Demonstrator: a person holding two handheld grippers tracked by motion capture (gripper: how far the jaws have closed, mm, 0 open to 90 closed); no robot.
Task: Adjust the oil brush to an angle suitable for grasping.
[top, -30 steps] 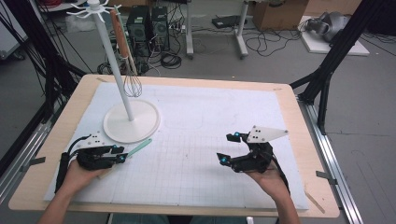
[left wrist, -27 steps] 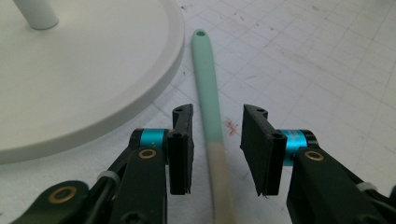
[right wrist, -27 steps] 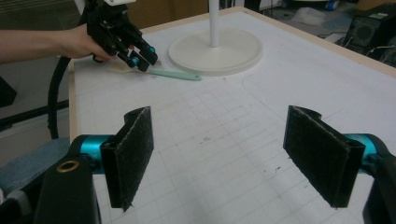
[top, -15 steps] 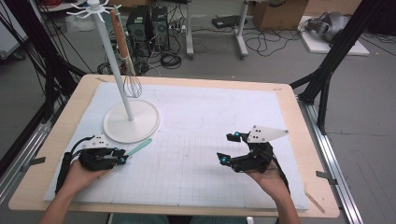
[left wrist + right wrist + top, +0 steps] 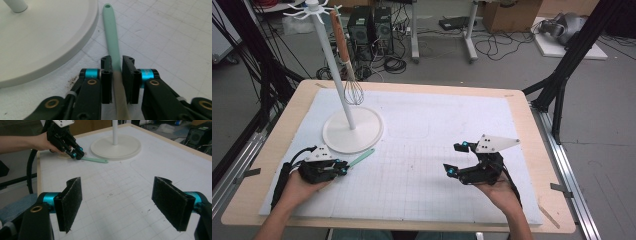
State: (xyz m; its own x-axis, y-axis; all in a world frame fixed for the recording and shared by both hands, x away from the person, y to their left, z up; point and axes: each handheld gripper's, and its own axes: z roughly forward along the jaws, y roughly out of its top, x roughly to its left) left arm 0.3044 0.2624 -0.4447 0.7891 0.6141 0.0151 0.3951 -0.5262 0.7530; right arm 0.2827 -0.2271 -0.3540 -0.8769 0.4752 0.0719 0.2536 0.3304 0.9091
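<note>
A mint-green utensil point(image 5: 361, 158) point(image 5: 112, 42) with a hole in its handle end lies on the white mat, beside the round base of a rack. My left gripper point(image 5: 343, 169) point(image 5: 116, 61) rests low on the mat. Its jaws have just been closing and both pads now press the handle from either side. The near, beige part of the utensil runs back under the gripper. My right gripper point(image 5: 453, 159) point(image 5: 117, 202) hovers over the mat at the right, open wide with nothing between its pads. The right gripper view also takes in the left gripper point(image 5: 76, 153) and the utensil point(image 5: 96, 160).
A white rack stands on a round base point(image 5: 352, 131) at the back left, with a wire whisk point(image 5: 353, 90) hanging from its top hooks. The gridded white mat point(image 5: 422, 130) covers most of the wooden table. Cables and equipment lie on the floor beyond.
The left gripper's jaws have drawn in onto the green handle. Both hands have stayed where they were, and the right gripper is unchanged.
</note>
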